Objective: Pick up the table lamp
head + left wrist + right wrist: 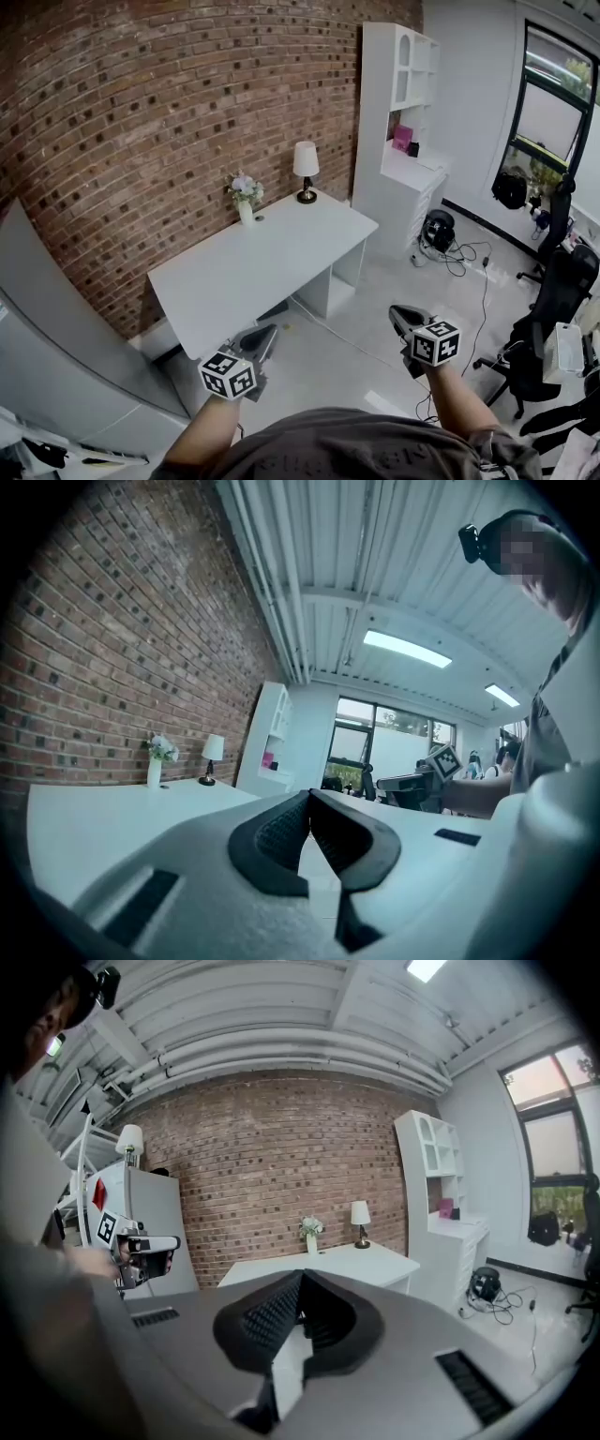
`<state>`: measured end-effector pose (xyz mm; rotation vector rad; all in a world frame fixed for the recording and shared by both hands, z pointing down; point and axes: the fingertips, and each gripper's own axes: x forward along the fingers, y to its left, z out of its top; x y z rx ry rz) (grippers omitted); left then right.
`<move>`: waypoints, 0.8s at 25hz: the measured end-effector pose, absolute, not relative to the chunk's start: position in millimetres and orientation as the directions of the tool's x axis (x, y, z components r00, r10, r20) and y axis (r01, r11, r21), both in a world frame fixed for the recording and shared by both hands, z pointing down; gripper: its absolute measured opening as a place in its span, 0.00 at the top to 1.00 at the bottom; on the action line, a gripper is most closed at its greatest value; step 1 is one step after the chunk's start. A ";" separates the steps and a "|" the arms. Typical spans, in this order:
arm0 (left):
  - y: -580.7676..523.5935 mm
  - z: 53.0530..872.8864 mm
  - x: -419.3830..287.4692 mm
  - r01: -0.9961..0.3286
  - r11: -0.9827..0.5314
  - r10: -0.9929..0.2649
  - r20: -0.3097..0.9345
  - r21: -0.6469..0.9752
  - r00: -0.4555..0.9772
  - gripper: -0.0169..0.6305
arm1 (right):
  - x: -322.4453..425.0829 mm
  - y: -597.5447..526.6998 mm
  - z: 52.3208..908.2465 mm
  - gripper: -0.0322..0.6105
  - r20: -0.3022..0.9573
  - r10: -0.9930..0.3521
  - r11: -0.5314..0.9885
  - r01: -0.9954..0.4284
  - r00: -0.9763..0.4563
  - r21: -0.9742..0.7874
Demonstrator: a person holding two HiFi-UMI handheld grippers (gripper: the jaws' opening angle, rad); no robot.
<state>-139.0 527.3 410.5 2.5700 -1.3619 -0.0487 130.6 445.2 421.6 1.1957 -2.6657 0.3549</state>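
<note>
The person stands back from the white desk (pixel 272 267), both bare forearms stretched forward from the body and set apart at about shoulder width. The left gripper (pixel 266 334) is held out level over the floor, just off the desk's near left corner. Its jaws are pressed together at the tips with nothing between them. The right gripper (pixel 403 315) hangs over the open floor to the right of the desk, off its front edge, its nose tipped a little downward. Its jaws are likewise closed tip to tip and empty.

The table lamp (pixel 306 170), with a pale shade on a dark stem and foot, stands upright at the desk's back edge against the brick wall (pixel 141 112). It sits close to the far right corner, beside the tall white shelf unit (pixel 398 103). A small vase of flowers (pixel 245 197) stands on the same back edge to the lamp's left, apart from it. The lamp is well apart from both grippers, across the full depth of the tabletop. In each gripper view it appears small and distant above the closed jaws.
</note>
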 end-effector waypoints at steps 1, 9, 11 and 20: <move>526.3 409.2 -135.0 -0.814 -0.539 -0.821 0.079 0.218 0.565 0.97 | 133.9 444.1 420.9 0.96 0.275 -0.703 0.646 -0.750 -0.656 -0.138; 519.2 398.5 -80.1 -0.821 -0.532 -0.829 0.071 0.205 0.555 0.97 | 188.7 437.1 416.8 0.96 0.269 -0.703 0.652 -0.748 -0.659 -0.126; 516.8 397.2 -61.8 -0.823 -0.530 -0.831 0.066 0.203 0.552 0.97 | 206.9 434.6 415.7 0.96 0.269 -0.702 0.655 -0.746 -0.659 -0.116; 493.6 398.8 8.4 -0.816 -0.536 -0.826 0.067 0.215 0.560 0.97 | 275.8 414.5 416.0 0.96 0.276 -0.709 0.655 -0.751 -0.649 -0.085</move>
